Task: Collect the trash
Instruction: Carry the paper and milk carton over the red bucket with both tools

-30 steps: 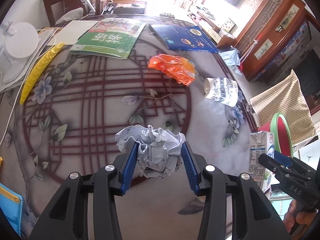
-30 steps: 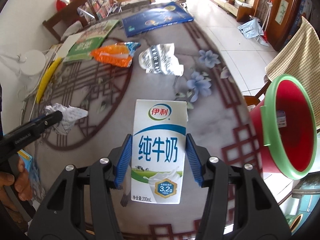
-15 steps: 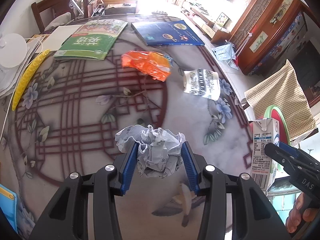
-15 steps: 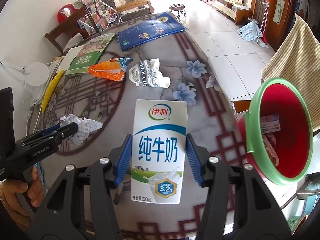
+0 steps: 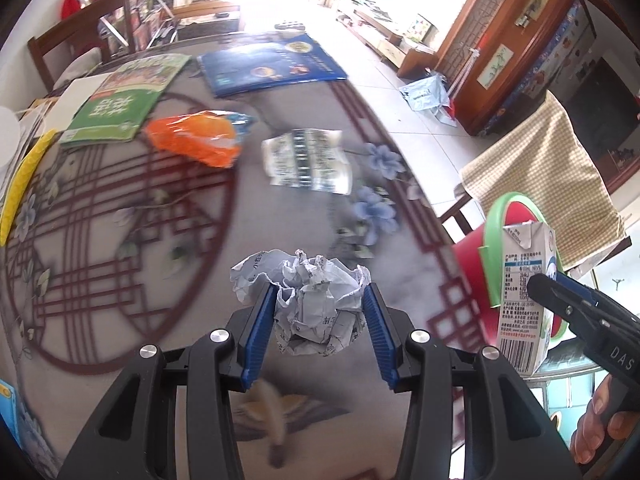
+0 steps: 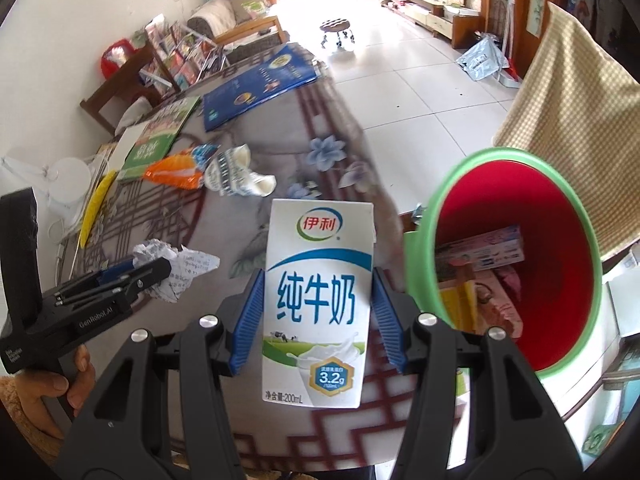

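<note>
Left wrist view: the left gripper (image 5: pixel 320 316) clamps a crumpled paper ball (image 5: pixel 308 304) above the table (image 5: pixel 120 340), short of the red bin (image 5: pixel 476 264) at the table's right edge; an orange wrapper (image 5: pixel 196 138) and a flattened white wrapper (image 5: pixel 306 164) lie farther from the bin.

Right wrist view: the right gripper (image 6: pixel 316 320) squeezes a milk carton (image 6: pixel 318 304) just left of the bin's green rim (image 6: pixel 424 240). Both loads seem in transit; next, each needs carrying over the opening before release.
</note>
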`<state>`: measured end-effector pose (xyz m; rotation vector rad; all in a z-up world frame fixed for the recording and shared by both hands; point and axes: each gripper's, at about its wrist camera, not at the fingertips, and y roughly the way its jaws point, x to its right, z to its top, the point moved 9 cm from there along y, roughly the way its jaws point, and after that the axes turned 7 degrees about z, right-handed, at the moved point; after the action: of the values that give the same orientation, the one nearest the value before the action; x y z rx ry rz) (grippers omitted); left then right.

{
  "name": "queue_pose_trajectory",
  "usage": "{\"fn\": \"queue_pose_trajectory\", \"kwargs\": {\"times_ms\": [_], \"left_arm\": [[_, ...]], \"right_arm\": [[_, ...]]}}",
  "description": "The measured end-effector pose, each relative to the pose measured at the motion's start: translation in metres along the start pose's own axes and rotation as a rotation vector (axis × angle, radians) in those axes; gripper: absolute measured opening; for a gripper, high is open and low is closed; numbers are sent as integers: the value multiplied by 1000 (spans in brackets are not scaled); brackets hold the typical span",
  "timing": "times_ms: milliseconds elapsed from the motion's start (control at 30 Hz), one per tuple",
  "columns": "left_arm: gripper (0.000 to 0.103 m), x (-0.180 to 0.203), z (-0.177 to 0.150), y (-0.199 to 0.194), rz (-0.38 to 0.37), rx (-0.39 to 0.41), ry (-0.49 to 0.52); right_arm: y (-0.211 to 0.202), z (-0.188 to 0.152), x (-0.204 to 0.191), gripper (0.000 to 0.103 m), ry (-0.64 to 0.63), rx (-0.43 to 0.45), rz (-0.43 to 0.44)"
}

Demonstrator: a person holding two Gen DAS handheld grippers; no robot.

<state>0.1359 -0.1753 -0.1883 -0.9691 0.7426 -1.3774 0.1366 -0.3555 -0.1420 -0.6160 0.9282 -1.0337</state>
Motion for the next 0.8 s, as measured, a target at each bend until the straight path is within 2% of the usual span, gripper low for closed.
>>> {"fn": "queue_pose_trajectory", "kwargs": {"times_ms": [367,533,800], "left_arm": [[42,68,-3,4,-25,-13,56],[42,94,2,6,-43,-11,87],[42,150,14,-3,-98,19,165]], "right_arm": [[-27,11,95,51,156,65,-42],[-35,8,141,51,227,82,-91],[-42,4,182,51,286,94,-122]]}}
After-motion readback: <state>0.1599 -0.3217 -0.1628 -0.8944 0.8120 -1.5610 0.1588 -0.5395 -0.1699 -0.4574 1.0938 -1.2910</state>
